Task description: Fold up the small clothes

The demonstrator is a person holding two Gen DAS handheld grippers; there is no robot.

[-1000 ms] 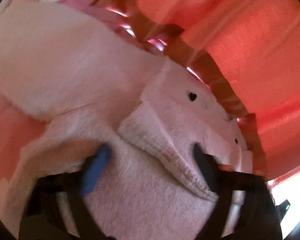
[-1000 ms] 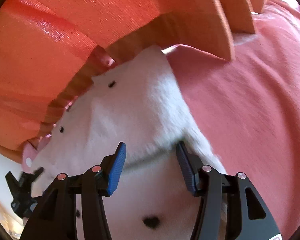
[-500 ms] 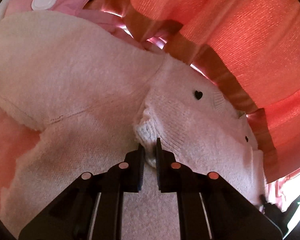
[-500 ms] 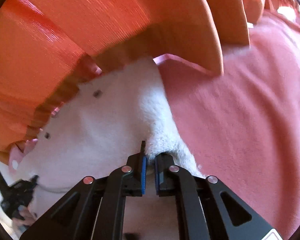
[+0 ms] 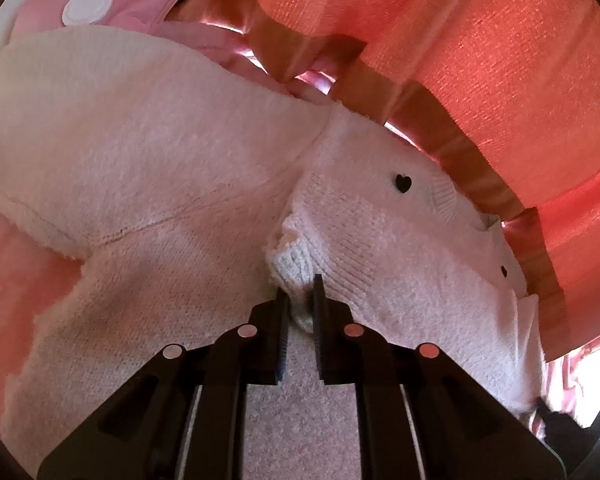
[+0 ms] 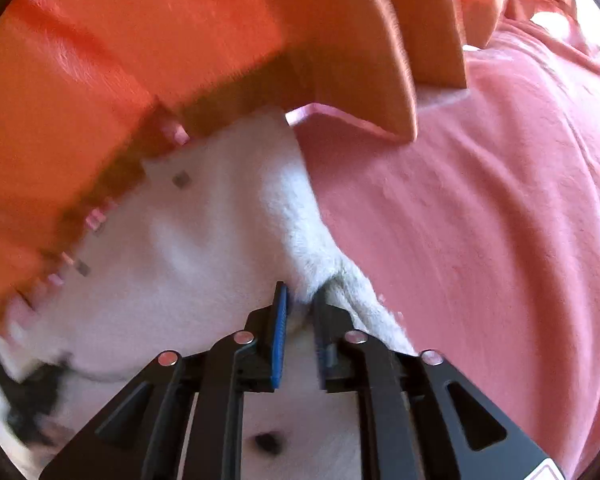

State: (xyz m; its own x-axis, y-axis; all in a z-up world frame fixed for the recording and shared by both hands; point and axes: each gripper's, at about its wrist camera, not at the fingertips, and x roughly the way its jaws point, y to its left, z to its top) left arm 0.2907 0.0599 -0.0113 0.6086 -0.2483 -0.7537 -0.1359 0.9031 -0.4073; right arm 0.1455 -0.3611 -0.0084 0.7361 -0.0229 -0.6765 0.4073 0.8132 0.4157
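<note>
A small white fuzzy knit cardigan with black heart-shaped buttons (image 5: pixel 172 168) lies spread on a pink cloth-covered surface (image 6: pixel 480 220), its far edge beside an orange pleated curtain (image 5: pixel 480 52). The left claw (image 5: pixel 300 300) is pinched tight on a bunched ribbed fold of the knit. The right claw (image 6: pixel 300 304), having just eased slightly, grips the cardigan's fluffy edge.

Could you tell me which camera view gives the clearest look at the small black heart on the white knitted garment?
The left wrist view: the black heart sits sharp and unobstructed on the white knitted garment, its shape plain. In the right wrist view the same garment is motion-blurred, and its dark marks read only as smudged spots, no heart shape discernible.
</note>
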